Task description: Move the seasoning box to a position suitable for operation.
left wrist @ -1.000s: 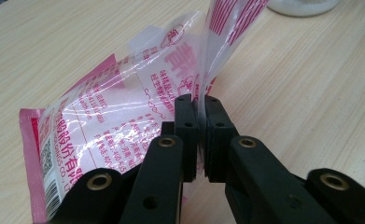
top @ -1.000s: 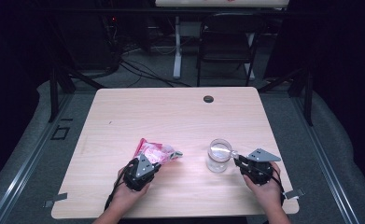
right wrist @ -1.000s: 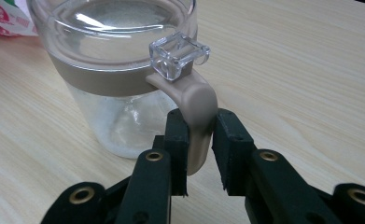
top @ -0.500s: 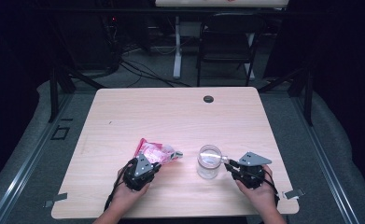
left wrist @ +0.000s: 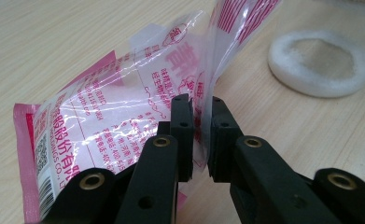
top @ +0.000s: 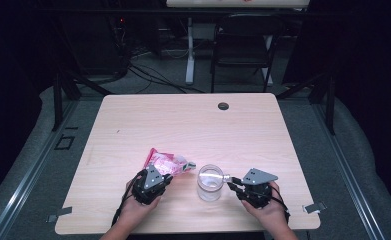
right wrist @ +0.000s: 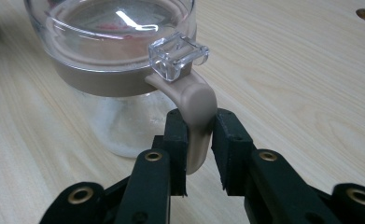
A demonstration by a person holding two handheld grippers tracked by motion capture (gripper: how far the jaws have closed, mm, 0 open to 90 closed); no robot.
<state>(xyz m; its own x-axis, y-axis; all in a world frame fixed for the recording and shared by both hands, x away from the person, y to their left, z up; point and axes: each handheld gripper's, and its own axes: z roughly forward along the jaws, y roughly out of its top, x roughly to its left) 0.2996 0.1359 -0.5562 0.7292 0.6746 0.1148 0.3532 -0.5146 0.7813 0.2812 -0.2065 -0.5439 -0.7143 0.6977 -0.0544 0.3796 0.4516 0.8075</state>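
A pink-and-clear printed plastic bag (top: 165, 162) lies near the table's front, left of centre. My left gripper (top: 164, 175) is at its near edge. In the left gripper view the jaws (left wrist: 201, 100) pinch a raised fold of the bag's film (left wrist: 124, 107). They have just been opening slightly, and the film is still between them. A clear glass jar (top: 210, 182) with a tan seal ring stands upright to the right of the bag. My right gripper (top: 231, 181) reaches it from the right. Its jaws (right wrist: 201, 114) are shut on the tan latch lever (right wrist: 196, 100) below the jar's (right wrist: 119, 56) clear lid.
A blurred white round shape (left wrist: 322, 63) sits on the wood beyond the bag. A dark cable hole (top: 223, 106) lies near the table's (top: 133, 115) far edge. A chair (top: 243, 50) and cables stand on the floor behind the table.
My right gripper has moved left with the jar, bringing it closer to the bag. My left hand and the bag have stayed in place.
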